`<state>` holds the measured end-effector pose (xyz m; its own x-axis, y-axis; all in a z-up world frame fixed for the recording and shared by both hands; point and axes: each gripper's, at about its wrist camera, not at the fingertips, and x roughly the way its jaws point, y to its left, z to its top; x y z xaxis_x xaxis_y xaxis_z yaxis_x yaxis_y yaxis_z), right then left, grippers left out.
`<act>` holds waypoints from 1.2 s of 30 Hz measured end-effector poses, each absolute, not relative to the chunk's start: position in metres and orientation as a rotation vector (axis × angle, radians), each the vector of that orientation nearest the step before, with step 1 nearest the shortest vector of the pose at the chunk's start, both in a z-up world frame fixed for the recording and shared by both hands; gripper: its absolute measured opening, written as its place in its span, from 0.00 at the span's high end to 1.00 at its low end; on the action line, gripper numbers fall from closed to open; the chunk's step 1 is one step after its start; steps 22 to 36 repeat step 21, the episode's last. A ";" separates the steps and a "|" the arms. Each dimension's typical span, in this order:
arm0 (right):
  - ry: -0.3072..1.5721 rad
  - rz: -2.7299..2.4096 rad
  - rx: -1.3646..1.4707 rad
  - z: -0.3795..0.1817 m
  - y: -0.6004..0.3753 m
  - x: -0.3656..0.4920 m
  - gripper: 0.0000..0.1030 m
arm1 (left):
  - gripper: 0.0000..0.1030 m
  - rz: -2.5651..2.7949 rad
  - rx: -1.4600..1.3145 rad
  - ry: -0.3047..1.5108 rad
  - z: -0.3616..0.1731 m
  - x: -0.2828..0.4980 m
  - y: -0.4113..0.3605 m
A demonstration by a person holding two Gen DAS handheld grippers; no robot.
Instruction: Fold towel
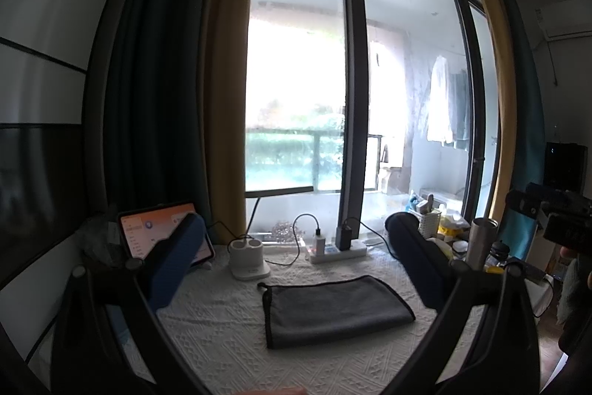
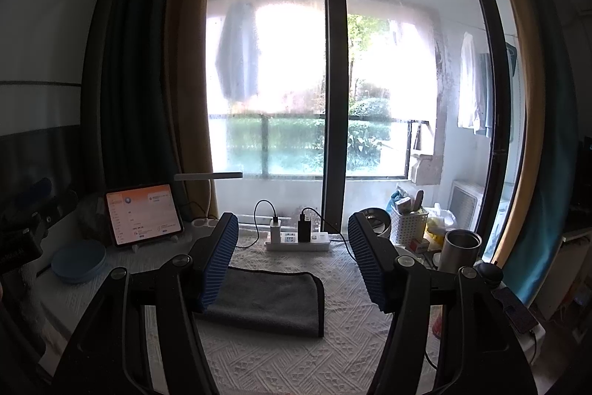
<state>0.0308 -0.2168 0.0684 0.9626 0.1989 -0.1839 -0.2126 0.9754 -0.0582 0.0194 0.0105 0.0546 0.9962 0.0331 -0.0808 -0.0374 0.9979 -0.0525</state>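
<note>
From my left wrist camera, my left gripper [image 1: 296,247] stands wide apart and holds nothing, raised above the table. The grey towel [image 1: 335,310], folded flat with dark edging, lies on the white textured tablecloth [image 1: 222,339] between my two fingers. Beyond the towel, toward the window, sit a white charging dock [image 1: 248,260] and a white power strip [image 1: 338,248] with chargers plugged in. Left of the towel a lit tablet [image 1: 162,232] leans upright; right of it stands a steel tumbler [image 1: 481,241].

From my right wrist camera, my right gripper [image 2: 292,261] is likewise spread wide and empty. The towel [image 2: 266,300] rests on the tablecloth [image 2: 296,365], its left part hidden behind my left-hand blue ribbed pad [image 2: 218,261]. Behind the towel lies the power strip [image 2: 298,239]. Left of the towel are the tablet [image 2: 142,213] and a blue plate [image 2: 78,261]; right of it, a white basket [image 2: 409,224] and the tumbler [image 2: 462,250].
</note>
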 end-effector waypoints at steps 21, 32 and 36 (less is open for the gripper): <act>0.183 0.214 -0.079 0.064 -0.215 0.031 0.37 | 0.02 0.019 -0.034 0.093 0.049 0.028 0.005; 0.183 0.214 -0.079 0.064 -0.215 0.031 0.37 | 0.02 0.019 -0.034 0.093 0.049 0.028 0.005; 0.183 0.214 -0.079 0.064 -0.215 0.031 0.37 | 0.02 0.019 -0.034 0.093 0.049 0.028 0.005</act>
